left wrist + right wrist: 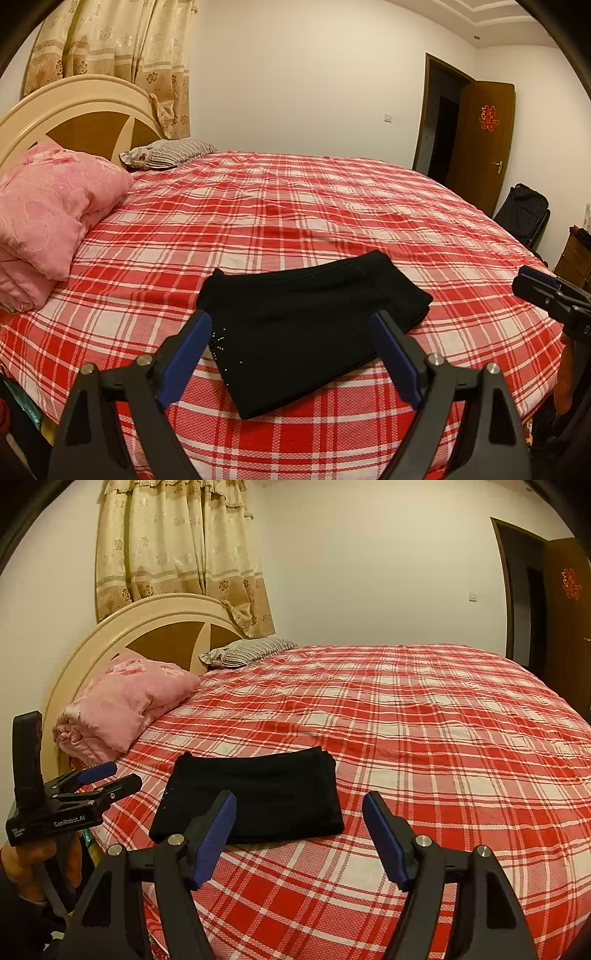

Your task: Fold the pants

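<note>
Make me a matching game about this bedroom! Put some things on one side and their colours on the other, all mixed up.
Things:
1. pants
2. bed sheet
3. quilt
4. door

Colours:
A. pink
B. brown
C. black
D. red and white checks

Pairs: 1-C, 2-D, 3-A, 4-B

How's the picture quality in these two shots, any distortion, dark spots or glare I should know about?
Left wrist view: strong fisheye bend, the bed bulges, corners are black, warm yellowish light; the black pants show almost no fold detail. Right wrist view: same curved edges and dark corners; the pants read as a flat dark patch, while the plaid stays sharp. No glare in either view.
</note>
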`<move>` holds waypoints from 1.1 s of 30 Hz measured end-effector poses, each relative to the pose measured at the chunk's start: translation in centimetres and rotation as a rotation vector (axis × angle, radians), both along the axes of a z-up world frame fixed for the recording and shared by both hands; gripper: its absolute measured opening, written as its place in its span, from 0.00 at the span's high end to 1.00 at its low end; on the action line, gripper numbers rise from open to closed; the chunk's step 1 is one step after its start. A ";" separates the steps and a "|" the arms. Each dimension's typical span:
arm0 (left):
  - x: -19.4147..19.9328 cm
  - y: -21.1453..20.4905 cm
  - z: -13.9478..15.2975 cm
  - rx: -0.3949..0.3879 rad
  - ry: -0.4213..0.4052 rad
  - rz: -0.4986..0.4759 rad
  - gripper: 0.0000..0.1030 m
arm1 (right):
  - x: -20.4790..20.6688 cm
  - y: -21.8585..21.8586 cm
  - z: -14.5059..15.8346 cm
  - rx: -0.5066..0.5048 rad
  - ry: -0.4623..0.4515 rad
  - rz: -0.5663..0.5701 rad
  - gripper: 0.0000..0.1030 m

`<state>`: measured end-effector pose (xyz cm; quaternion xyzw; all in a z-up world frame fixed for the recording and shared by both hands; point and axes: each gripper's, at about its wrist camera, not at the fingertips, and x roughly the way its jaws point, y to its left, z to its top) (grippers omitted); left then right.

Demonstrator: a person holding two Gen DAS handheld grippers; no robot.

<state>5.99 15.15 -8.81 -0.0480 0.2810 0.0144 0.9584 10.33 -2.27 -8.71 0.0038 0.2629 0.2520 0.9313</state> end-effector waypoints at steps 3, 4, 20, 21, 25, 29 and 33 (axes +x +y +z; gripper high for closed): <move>0.0 0.0 0.0 0.000 0.001 -0.001 0.12 | 0.0 0.0 -0.1 -0.001 0.003 -0.001 0.29; 0.0 0.0 0.0 0.000 0.000 0.000 0.12 | 0.0 -0.1 -0.2 -0.001 0.003 -0.001 0.29; -0.3 0.0 0.8 0.014 -0.024 0.010 0.02 | -0.7 0.0 0.4 0.003 -0.030 -0.003 0.29; -0.2 0.0 0.8 0.013 -0.024 0.009 0.02 | -0.7 0.1 0.3 0.001 -0.028 -0.002 0.29; -0.3 -0.2 0.9 0.025 -0.026 0.013 0.02 | -0.7 0.2 0.1 -0.003 -0.022 0.002 0.29; -0.2 0.0 0.8 0.026 -0.020 0.029 0.00 | -0.8 0.4 -0.1 -0.012 -0.021 0.005 0.28; 0.0 0.2 0.7 0.018 -0.013 0.043 0.00 | -0.7 0.5 -0.5 -0.025 -0.011 0.005 0.28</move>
